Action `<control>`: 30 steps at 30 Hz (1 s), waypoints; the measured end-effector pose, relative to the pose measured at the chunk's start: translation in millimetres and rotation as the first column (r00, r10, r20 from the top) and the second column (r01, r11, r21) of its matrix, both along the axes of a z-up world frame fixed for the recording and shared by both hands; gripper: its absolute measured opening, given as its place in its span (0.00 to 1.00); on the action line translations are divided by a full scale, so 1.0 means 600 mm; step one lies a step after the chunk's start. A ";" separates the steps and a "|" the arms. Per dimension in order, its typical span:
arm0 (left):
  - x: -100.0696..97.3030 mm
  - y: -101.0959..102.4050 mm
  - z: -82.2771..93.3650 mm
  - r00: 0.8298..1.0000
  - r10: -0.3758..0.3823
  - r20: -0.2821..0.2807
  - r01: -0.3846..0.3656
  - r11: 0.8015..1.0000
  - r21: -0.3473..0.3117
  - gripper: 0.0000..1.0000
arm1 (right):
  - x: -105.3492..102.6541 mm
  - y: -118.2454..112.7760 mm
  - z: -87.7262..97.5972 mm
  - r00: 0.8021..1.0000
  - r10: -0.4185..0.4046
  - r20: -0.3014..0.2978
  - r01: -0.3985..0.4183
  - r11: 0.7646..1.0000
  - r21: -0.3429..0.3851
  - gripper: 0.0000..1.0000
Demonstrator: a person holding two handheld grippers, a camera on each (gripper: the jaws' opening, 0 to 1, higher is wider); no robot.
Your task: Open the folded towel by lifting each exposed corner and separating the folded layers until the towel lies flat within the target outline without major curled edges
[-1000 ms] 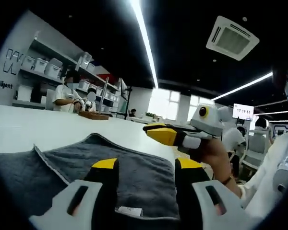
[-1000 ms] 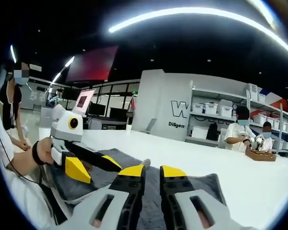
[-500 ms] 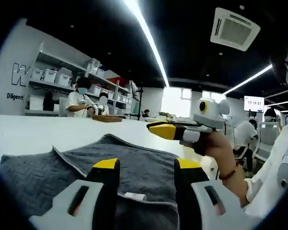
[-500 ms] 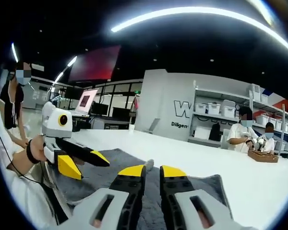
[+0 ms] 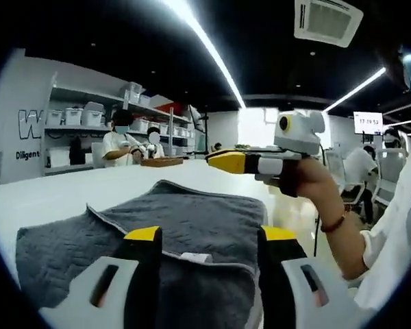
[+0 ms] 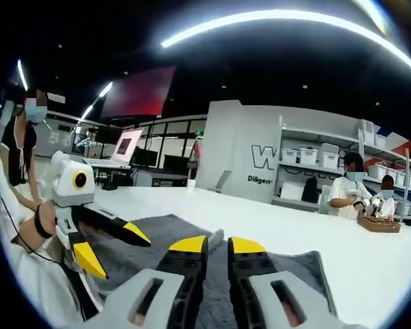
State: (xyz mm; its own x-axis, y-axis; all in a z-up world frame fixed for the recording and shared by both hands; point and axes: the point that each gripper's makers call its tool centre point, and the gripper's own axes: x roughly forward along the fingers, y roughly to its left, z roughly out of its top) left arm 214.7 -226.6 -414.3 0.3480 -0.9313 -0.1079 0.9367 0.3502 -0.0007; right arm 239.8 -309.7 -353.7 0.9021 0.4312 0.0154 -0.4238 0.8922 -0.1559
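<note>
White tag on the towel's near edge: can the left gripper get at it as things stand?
Probably yes. The white tag sits on the grey towel straight ahead between the left gripper and its open fingers, with nothing across the way.

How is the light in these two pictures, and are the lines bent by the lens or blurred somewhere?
Left gripper view: ceiling light strips glare white, and the grey towel is evenly lit and sharp; the left gripper looks soft near the bottom. Right gripper view: the light strip bows into an arc from fisheye distortion, the white table is bright, and the right gripper is in focus.
</note>
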 end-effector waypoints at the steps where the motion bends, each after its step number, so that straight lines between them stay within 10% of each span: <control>1: 0.002 0.005 -0.005 0.999 0.035 0.036 -0.036 0.999 0.032 0.53 | -0.001 0.000 -0.002 1.000 0.004 -0.005 -0.004 1.000 -0.003 0.06; 10: -0.018 0.006 -0.036 0.987 0.034 0.156 -0.062 0.982 0.179 0.54 | 0.002 -0.001 -0.004 1.000 0.004 -0.008 -0.004 1.000 0.001 0.06; 30: -0.035 0.007 -0.077 0.976 0.009 0.219 -0.076 0.951 0.300 0.52 | 0.000 0.004 -0.007 1.000 0.008 -0.012 -0.008 1.000 -0.011 0.06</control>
